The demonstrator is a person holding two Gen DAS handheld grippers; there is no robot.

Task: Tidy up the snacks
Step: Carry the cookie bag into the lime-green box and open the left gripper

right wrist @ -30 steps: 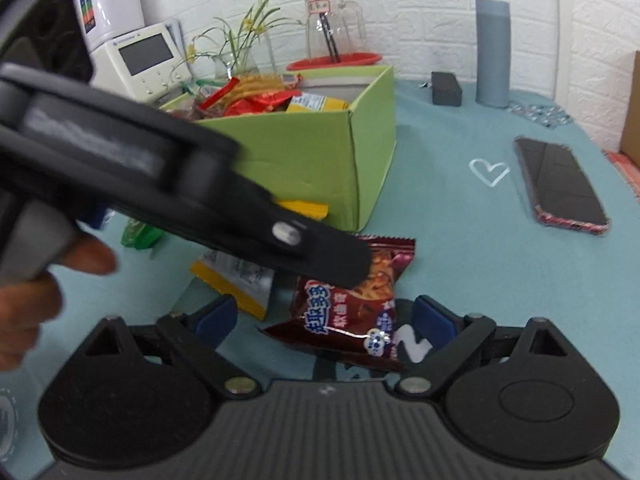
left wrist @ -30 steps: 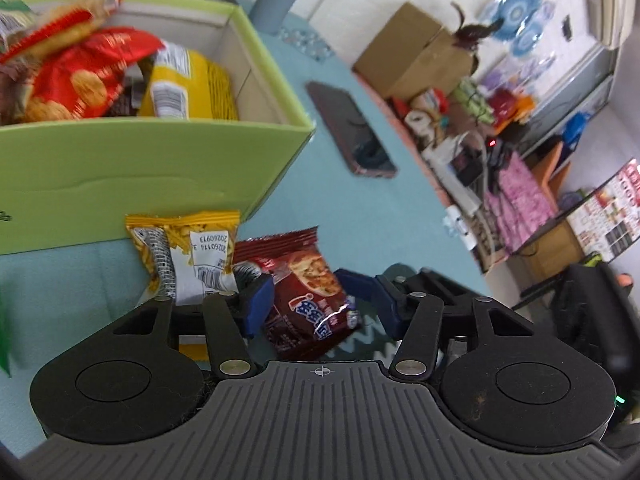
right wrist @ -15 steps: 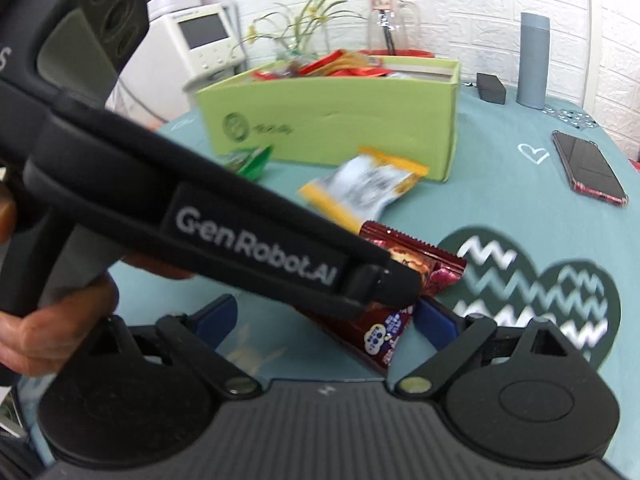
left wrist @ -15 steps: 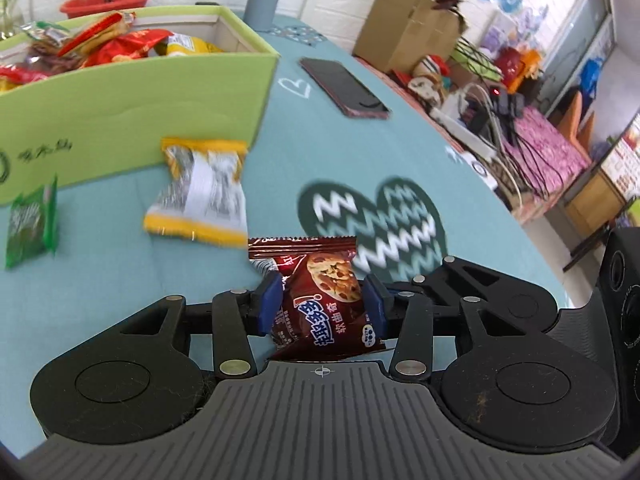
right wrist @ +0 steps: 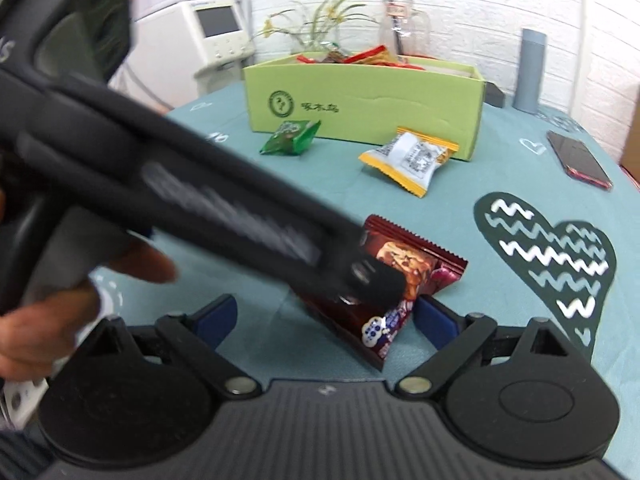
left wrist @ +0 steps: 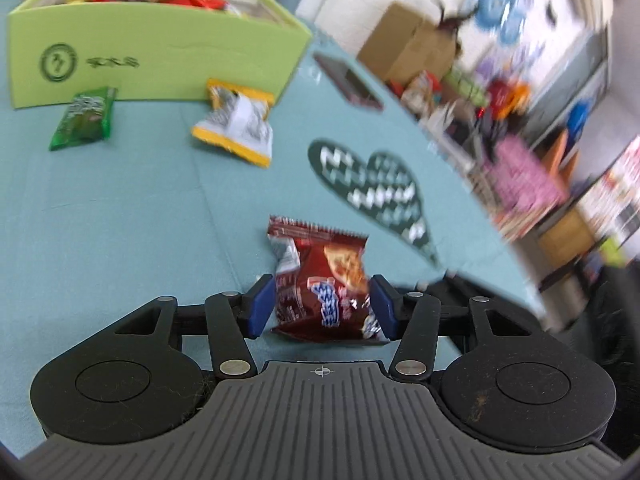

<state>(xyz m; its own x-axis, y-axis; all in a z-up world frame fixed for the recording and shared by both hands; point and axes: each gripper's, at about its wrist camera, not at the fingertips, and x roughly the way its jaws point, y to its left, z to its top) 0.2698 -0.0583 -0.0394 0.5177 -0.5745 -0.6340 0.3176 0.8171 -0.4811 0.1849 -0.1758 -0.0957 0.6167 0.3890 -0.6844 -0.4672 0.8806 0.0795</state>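
Observation:
My left gripper (left wrist: 322, 306) is shut on a dark red cookie packet (left wrist: 320, 280) and holds it over the teal table; the packet also shows in the right wrist view (right wrist: 404, 280). My right gripper (right wrist: 324, 322) is open and empty just in front of that packet. A yellow and white packet (left wrist: 236, 126) and a green packet (left wrist: 82, 118) lie on the table in front of a green box (left wrist: 160, 56) filled with several snacks. These also show in the right wrist view: yellow packet (right wrist: 410, 158), green packet (right wrist: 292, 138), box (right wrist: 360, 108).
A phone (right wrist: 578, 158) lies at the right of the table. A grey cylinder (right wrist: 530, 70) and a glass jug (right wrist: 402, 26) stand behind the box. A dark heart print (right wrist: 548, 256) marks the cloth. The table edge (left wrist: 460, 184) drops off to the right.
My left gripper closed on the red packet and drew back with it, away from the green box. My right gripper stayed open and pulled back too.

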